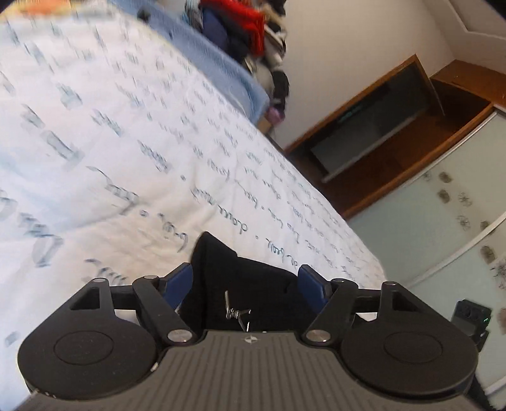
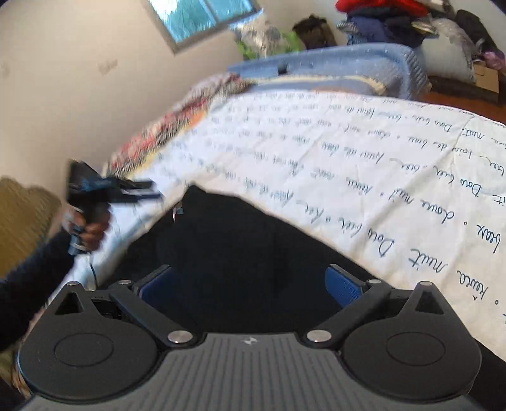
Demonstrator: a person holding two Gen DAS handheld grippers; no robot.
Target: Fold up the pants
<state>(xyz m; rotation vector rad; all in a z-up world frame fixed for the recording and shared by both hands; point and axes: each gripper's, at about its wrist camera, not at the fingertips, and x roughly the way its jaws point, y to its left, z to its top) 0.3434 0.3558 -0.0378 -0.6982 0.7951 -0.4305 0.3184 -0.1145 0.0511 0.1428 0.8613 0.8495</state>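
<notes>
The black pants (image 1: 253, 284) lie on a white bedsheet with blue handwriting (image 1: 126, 158), close to the bed's near edge. A metal zip pull (image 1: 237, 313) shows on the cloth. My left gripper (image 1: 246, 284) is open, its blue pads either side of the cloth without pressing it. In the right wrist view the pants (image 2: 237, 253) spread as a dark mound under my right gripper (image 2: 249, 289), whose jaws stand wide open over them. The left gripper (image 2: 126, 193) appears there too, blurred, held in a hand (image 2: 90, 229) at the pants' left tip.
A blue blanket (image 2: 332, 66) lies across the far end of the bed, with a pile of clothes (image 2: 389, 22) behind it. A wooden TV cabinet (image 1: 395, 132) and frosted wardrobe doors (image 1: 442, 221) stand to the bed's right. A patterned quilt (image 2: 164, 132) hangs along the wall side.
</notes>
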